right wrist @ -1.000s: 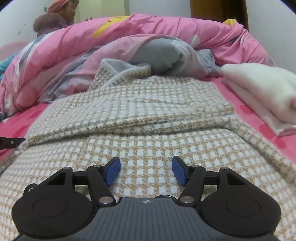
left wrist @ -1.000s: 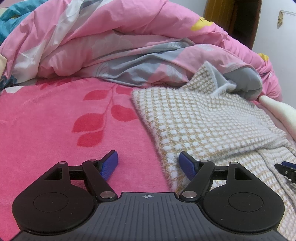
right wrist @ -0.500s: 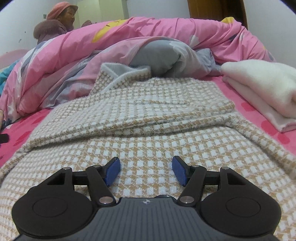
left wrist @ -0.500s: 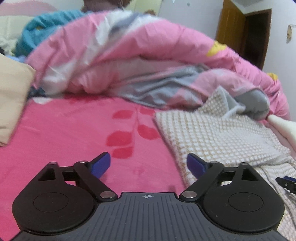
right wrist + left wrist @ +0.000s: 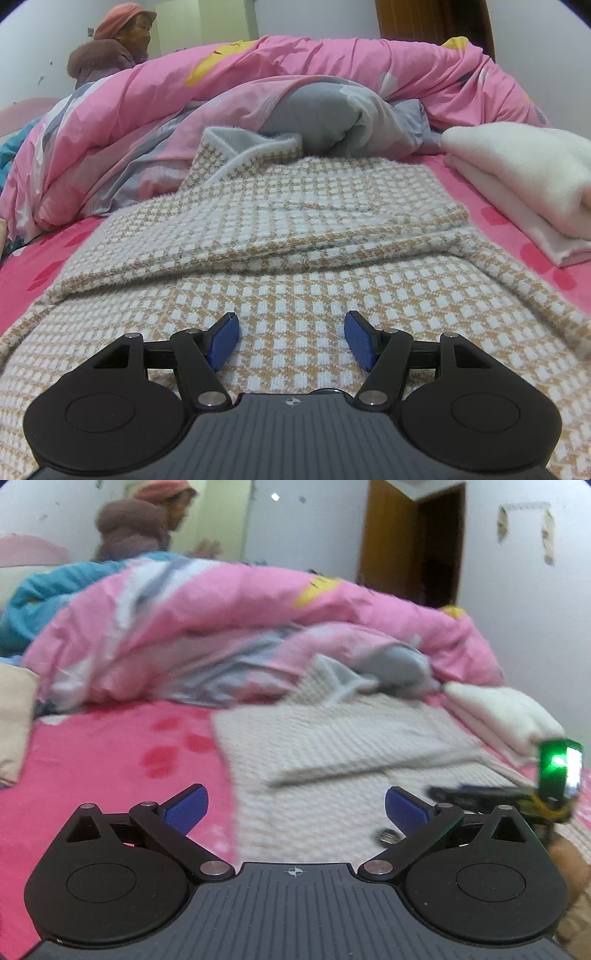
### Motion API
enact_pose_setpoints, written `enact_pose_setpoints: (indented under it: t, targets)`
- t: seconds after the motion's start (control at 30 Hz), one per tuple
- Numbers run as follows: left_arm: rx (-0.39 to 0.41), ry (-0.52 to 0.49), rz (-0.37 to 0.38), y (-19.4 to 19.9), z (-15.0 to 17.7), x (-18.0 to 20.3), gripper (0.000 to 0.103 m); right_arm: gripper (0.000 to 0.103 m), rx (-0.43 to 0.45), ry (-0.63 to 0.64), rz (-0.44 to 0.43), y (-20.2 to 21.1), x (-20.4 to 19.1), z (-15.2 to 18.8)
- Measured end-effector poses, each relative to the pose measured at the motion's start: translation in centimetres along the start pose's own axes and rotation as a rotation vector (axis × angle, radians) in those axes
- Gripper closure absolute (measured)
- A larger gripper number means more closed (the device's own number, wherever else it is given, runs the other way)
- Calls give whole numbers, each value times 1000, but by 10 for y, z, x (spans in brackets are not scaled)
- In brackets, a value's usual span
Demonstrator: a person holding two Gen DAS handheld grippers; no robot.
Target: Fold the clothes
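Observation:
A tan-and-white checked knit garment (image 5: 303, 236) lies spread on the pink bed, one part folded across its middle, a grey-lined corner turned up at the far end. My right gripper (image 5: 291, 338) hovers low over its near part, open, nothing between the blue pads. In the left wrist view the same garment (image 5: 332, 746) looks blurred. My left gripper (image 5: 293, 806) stands open above its left edge, holding nothing. The right gripper (image 5: 491, 794) shows at the right edge of that view, with a green-lit device on it.
A rumpled pink and grey duvet (image 5: 258, 88) is heaped behind the garment. A folded white fleece (image 5: 524, 177) lies at the right. A beige pillow (image 5: 14, 723) sits far left. A person (image 5: 147, 524) in a pink hat is beyond the bed. A brown door (image 5: 410, 542) stands behind.
The left gripper has risen and swung right, so the garment, the white fleece and the right gripper come into its view. Its fingers have spread wider. The right gripper has barely moved.

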State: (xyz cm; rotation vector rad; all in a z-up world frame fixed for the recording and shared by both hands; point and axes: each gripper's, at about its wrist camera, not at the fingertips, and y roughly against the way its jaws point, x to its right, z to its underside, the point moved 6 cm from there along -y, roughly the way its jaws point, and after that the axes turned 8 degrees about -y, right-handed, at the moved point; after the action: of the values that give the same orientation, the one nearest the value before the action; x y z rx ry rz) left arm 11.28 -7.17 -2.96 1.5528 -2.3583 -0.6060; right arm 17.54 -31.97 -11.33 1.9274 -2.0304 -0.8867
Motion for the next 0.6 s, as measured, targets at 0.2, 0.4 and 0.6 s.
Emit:
enact_pose_setpoints:
  t: [0.2,0.4,0.6]
  targets:
    - [-135,-25,36,-29,29,36,0,36,-4,-19,-18,0,2,-1]
    - [-222,20,22,-49,60,32,0,31,-1,-53,-62,6,5,-3]
    - [-231,69,27,-37,57,24,0,31,117,-154,-146,59,25,-7]
